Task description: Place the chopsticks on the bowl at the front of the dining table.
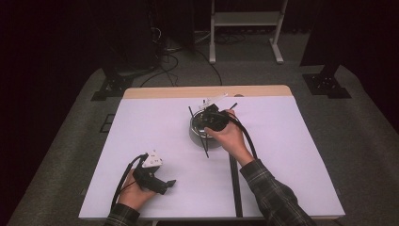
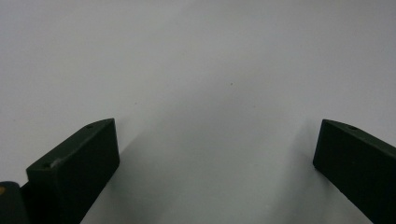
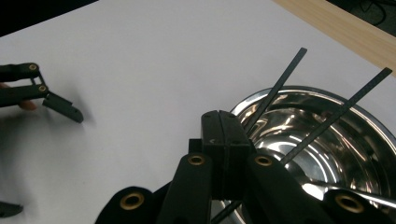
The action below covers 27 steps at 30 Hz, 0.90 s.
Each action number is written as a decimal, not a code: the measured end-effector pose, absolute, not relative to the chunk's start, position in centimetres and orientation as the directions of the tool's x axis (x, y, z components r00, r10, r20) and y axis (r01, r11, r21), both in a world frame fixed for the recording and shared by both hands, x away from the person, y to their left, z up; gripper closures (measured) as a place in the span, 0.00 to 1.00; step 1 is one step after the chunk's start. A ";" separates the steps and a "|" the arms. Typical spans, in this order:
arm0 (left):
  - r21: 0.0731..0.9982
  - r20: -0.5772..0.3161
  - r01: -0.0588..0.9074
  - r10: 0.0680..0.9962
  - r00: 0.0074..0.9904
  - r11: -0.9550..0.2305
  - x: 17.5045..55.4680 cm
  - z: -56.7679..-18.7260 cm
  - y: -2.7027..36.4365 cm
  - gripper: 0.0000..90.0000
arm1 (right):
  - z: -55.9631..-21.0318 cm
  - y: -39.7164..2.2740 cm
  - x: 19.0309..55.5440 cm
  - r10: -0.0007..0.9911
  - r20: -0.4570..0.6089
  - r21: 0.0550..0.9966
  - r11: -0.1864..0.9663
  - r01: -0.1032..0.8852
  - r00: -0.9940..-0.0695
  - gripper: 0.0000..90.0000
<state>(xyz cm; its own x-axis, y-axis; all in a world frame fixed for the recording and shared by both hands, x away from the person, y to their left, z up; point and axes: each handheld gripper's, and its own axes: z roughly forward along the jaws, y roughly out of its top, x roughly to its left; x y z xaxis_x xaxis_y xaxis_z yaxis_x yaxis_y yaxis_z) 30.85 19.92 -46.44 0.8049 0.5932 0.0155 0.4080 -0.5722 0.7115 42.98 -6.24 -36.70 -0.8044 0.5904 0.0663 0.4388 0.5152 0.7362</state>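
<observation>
A shiny steel bowl (image 1: 195, 139) (image 3: 369, 154) stands near the middle of the white table. Two thin black strips (image 3: 280, 81) lean out of it, crossing over its rim. My right gripper (image 1: 208, 123) (image 3: 224, 128) hovers over the bowl's near edge with its jaws pressed flat together. One strip runs behind the jaw tips, and I cannot tell whether it touches them. My left gripper (image 1: 164, 184) (image 2: 217, 154) (image 3: 46, 161) rests low on the table at the front left. Its jaws are wide apart with only bare table between them.
A long black strip (image 1: 234, 183) lies flat on the table in front of the bowl, beside the right forearm. The table's wooden far edge (image 1: 207, 91) (image 3: 345, 32) runs just behind the bowl. A white frame (image 1: 244, 21) stands on the floor beyond.
</observation>
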 end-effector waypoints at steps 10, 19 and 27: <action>0.712 0.013 0.410 0.594 0.804 -0.570 30.8 -46.4 19.9 0.00 | -38.2 -4.7 45.5 0.614 0.084 0.717 0.509 0.475 -0.785 1.00; 0.713 0.014 0.409 0.594 0.804 -0.570 30.8 -46.5 19.9 0.00 | -39.3 -4.0 46.5 0.622 0.090 0.705 0.512 0.491 -0.778 1.00; 0.713 0.014 0.408 0.594 0.804 -0.570 30.9 -46.5 19.9 0.00 | -39.7 -3.8 46.9 0.631 0.088 0.692 0.517 0.503 -0.770 1.00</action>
